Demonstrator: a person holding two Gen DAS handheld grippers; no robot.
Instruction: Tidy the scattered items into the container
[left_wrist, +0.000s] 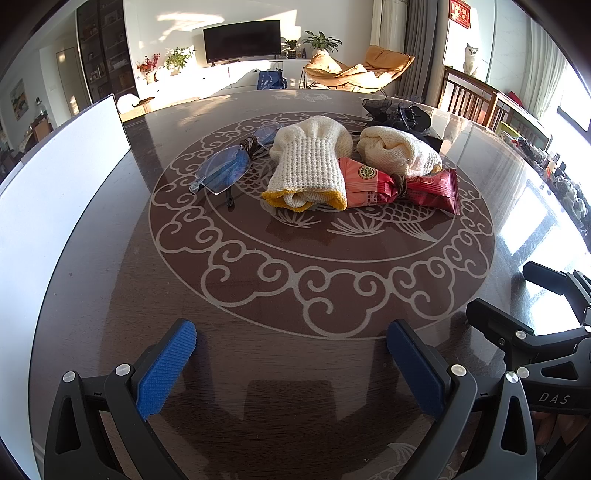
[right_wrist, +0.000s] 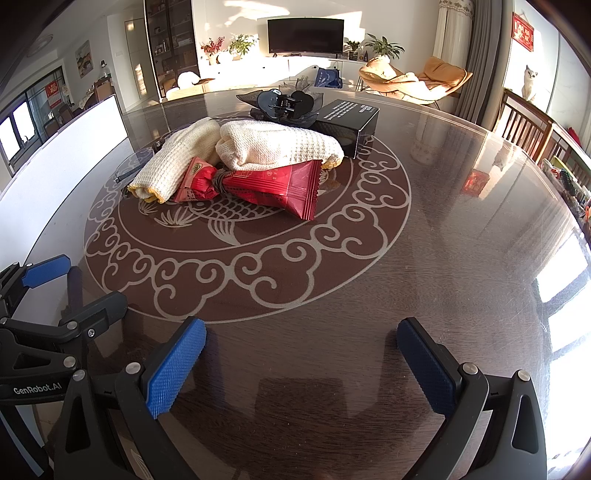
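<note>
Nothing looks tidied yet: as far as the two views show, every loose item lies out on the round table (left_wrist: 332, 369) and neither tool holds anything. At the far left stands a white container (left_wrist: 55, 192); only its outer wall shows, so what it holds, if anything, cannot be told. Just right of it, near the middle of the table's fish pattern, lie the glasses (left_wrist: 225, 171), with a lens touching the first knitted glove (left_wrist: 310, 166). Against that glove's cuff rests the red snack packet (left_wrist: 399, 186), tied round its middle with a dark band, and the second glove (right_wrist: 277, 146) lies across the packet's far side. Behind the gloves sits a black hair clip (right_wrist: 282, 103), and to its right a black box (right_wrist: 349, 122), closed, its contents unseen. The left gripper (left_wrist: 291, 369) hovers near the table's edge with its jaws spread wide and empty; the right gripper (right_wrist: 301, 369) sits just beside it, its jaws likewise spread and empty. By my reading all the items remain to be carried to the container, the glasses being nearest it.
</note>
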